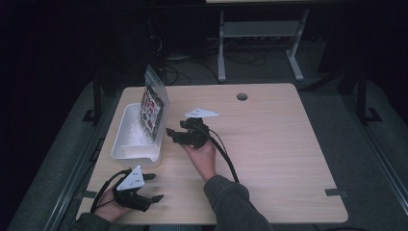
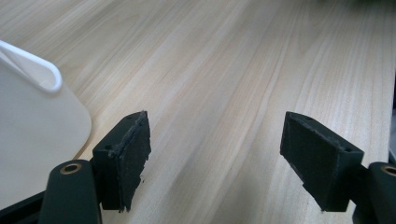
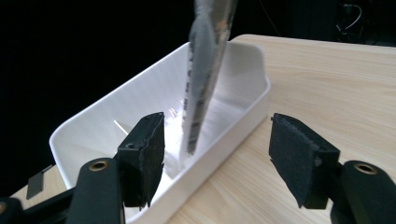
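A white plastic bin (image 1: 124, 147) sits on the left part of the wooden table. A clear flat bag with colourful contents (image 1: 153, 109) stands upright in it, leaning on the bin's right wall. My right gripper (image 1: 174, 129) is just right of the bin, pointing at it, open and holding nothing. In the right gripper view the bag (image 3: 205, 84) shows edge-on in the bin (image 3: 243, 112), beyond the open jaws of the right gripper (image 3: 217, 158). My left gripper (image 1: 156, 186) rests near the front left edge, open and empty. The left gripper (image 2: 215, 158) has bare table between its jaws, with the bin's corner (image 2: 37, 116) beside it.
The wooden table (image 1: 269, 144) has a round cable hole (image 1: 242, 96) at the back. A cable (image 1: 226, 156) trails from the right gripper along the person's forearm. Beyond the table stand grey metal desk legs (image 1: 221, 48) on a dark floor with wires.
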Motion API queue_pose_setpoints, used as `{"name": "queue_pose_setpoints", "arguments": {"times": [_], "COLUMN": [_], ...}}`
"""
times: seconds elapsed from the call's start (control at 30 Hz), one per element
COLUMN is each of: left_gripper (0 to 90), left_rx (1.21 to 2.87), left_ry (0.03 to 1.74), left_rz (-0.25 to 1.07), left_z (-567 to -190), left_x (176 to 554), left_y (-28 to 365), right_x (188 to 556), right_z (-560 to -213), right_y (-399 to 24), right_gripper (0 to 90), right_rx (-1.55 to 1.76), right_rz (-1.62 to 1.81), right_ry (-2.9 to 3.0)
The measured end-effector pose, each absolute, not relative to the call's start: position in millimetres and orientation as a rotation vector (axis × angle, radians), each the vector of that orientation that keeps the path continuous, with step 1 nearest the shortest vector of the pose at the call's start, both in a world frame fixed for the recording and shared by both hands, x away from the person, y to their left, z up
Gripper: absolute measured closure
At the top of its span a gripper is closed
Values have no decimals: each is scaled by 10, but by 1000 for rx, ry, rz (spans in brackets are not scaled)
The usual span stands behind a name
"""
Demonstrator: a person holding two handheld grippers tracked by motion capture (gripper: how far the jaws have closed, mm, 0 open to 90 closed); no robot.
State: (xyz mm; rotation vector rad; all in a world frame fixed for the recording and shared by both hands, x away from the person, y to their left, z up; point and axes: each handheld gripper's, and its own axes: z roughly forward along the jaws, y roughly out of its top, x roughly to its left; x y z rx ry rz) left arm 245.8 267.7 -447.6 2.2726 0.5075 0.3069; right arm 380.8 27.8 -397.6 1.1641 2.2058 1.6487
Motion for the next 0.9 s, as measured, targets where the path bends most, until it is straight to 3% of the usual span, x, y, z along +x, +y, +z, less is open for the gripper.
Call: {"name": "queue_pose_setpoints", "arguments": {"times": [0.9], "left_gripper": [238], "left_rx": [2284], "left_ry": [493], "left_rz": [291], "left_z": [-4500], "left_x": [2475], "left_y": [2593], "right_x": [3608], "right_z": [-3969], "right_y": [-607], "right_gripper": [296], "right_rx": [1097], "right_rz": [1648], "right_ry": [2243]}}
